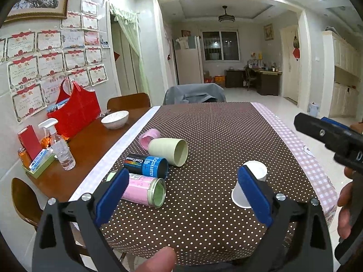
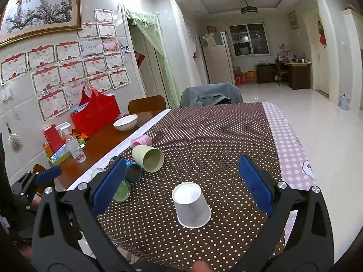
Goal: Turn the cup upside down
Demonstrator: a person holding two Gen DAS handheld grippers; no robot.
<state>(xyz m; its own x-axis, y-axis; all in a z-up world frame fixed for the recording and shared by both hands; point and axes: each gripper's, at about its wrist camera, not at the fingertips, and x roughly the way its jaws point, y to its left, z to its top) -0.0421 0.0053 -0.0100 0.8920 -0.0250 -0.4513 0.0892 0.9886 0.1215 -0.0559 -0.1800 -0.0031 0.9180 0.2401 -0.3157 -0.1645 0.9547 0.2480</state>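
Standing rim-down, white paper cup (image 2: 191, 205) rests free between wide-spread right tongs (image 2: 183, 189); left tongs (image 1: 183, 193) likewise spread.

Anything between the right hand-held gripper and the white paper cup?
Nothing. In the right wrist view, only bare polka-dot tablecloth lies around the upside-down white paper cup, which sits between the open fingers of the right hand-held gripper.

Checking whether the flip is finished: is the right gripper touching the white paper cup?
Apart. In the right wrist view the right gripper is open, and dotted tablecloth shows between each finger and the upside-down white paper cup.
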